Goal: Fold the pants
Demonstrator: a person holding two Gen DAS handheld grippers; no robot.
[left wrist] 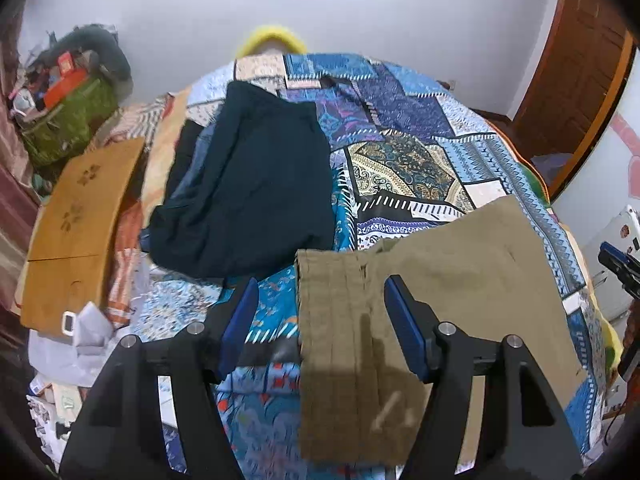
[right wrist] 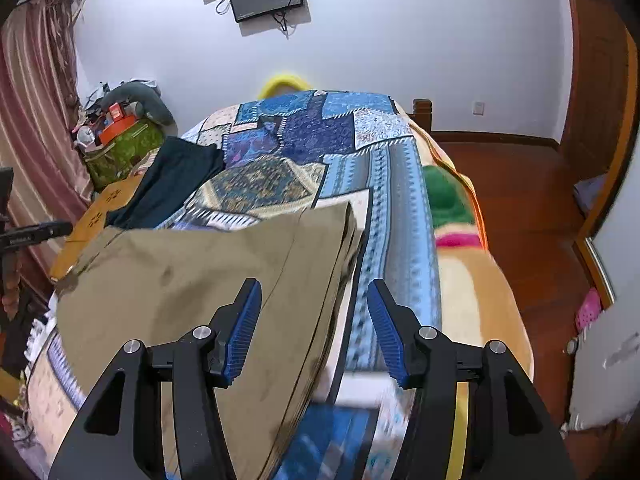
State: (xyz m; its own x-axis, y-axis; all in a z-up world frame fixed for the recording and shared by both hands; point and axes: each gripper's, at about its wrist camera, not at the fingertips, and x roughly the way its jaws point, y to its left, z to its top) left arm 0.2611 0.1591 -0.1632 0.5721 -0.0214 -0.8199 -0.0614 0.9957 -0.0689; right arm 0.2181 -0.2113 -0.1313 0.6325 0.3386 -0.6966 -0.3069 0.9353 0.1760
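**Pants flat on bed, both tongs empty**

I see the khaki pants folded on the quilt. Left tongs gape above their left edge, gripping nothing. Right tongs gape over their right edge, pads clear of cloth. Dark garment lies beyond, apart.

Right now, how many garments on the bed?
2. Khaki pants lie near the front edge, below both grippers. A dark garment lies farther back on the left. Clutter beside the bed may hide others.
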